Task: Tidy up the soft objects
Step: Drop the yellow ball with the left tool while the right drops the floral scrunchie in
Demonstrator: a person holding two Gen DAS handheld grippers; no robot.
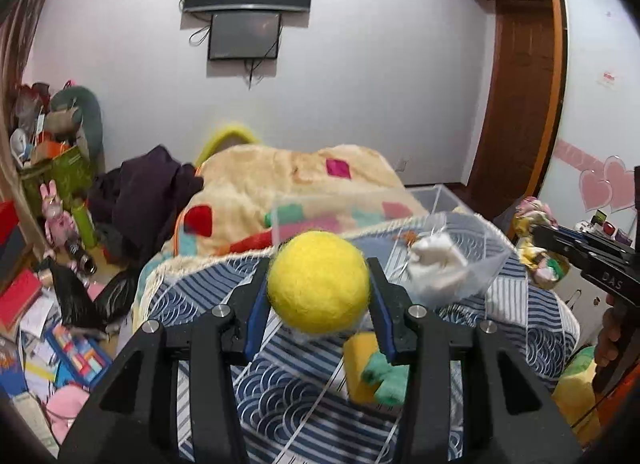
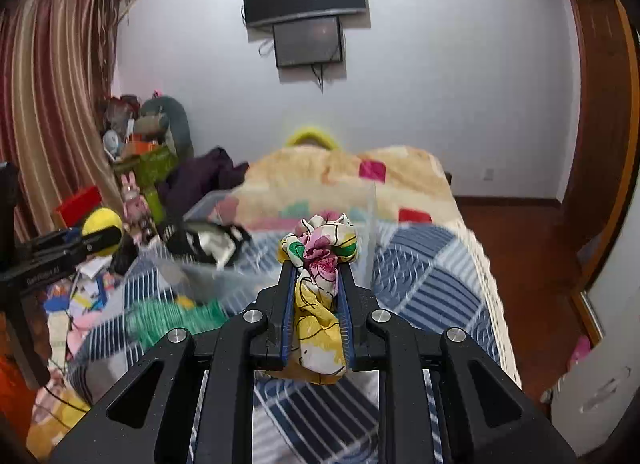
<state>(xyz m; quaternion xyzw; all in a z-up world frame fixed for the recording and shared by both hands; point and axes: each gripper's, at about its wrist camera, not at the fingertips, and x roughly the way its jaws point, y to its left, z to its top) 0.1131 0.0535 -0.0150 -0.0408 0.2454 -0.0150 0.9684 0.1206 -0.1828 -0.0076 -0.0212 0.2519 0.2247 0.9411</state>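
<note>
Yellow felt ball (image 1: 318, 282) between left tongs (image 1: 319, 284); floral cloth (image 2: 318, 292) between right tongs (image 2: 318, 264)

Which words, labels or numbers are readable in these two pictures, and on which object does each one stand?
"DAS": raised letters on the right gripper body, seen from the left wrist view.
Pale lettering on the left gripper body, seen from the right wrist view: too blurred to read.
Print on the green box: too small to read.

Ball (image 1: 318, 282) between left gripper (image 1: 318, 284) fingers, above bed (image 1: 280, 376); bin (image 1: 452, 260) just behind-right, wad (image 1: 436, 268) inside; sponge (image 1: 366, 368) on bed below ball.
</note>
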